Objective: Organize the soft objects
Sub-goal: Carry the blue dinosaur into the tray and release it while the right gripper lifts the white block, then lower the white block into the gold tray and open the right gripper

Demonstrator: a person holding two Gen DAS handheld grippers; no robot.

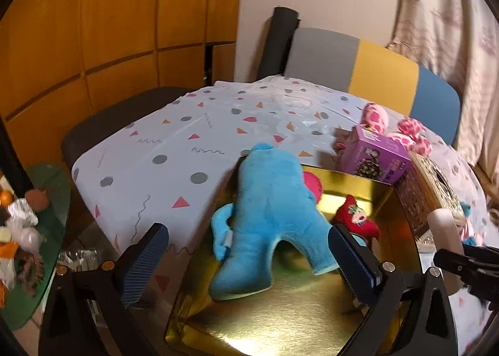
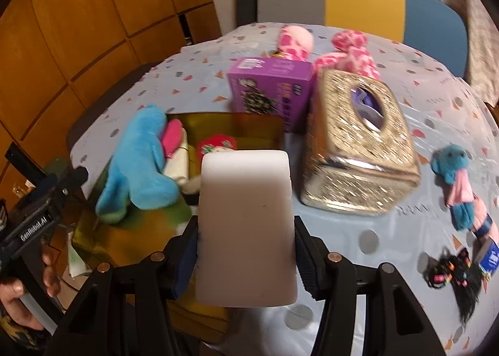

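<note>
White sponge (image 2: 246, 228) sits clamped between the right gripper's (image 2: 246, 250) pads, gripped on its long sides, free end forward. Pads press its edges in slightly; a side grip suits soft foam and leaves the front clear for setting down.

Gold box (image 1: 280, 324) lies open at the table's near-left corner, part over the edge of the cloth (image 1: 187, 143). Inside: blue plush (image 1: 268, 225) sprawled over the far-left rim, red plush (image 1: 355, 218) near the back wall, something pink (image 1: 312, 184) tucked behind the blue one. Right view also shows a cream item beside the pink; cannot tell what it is.

Left gripper (image 1: 249, 250) hangs over the box, jaws wide, nothing between the pads. Blue plush lies below and ahead of them, not held. Likely it waits there to steady or tidy the contents.

Sponge hovers above the box's right side, with the purple carton (image 2: 269, 87) and glittery tissue box (image 2: 358, 143) just beyond. Judging by this, the step is carrying the sponge to the box; free floor shows at the near end.

Still out on the cloth: pink spotted plush (image 2: 343, 53) behind the carton, small blue bear (image 2: 458, 175) well to the right, black tassel (image 2: 458, 281) near it.
</note>
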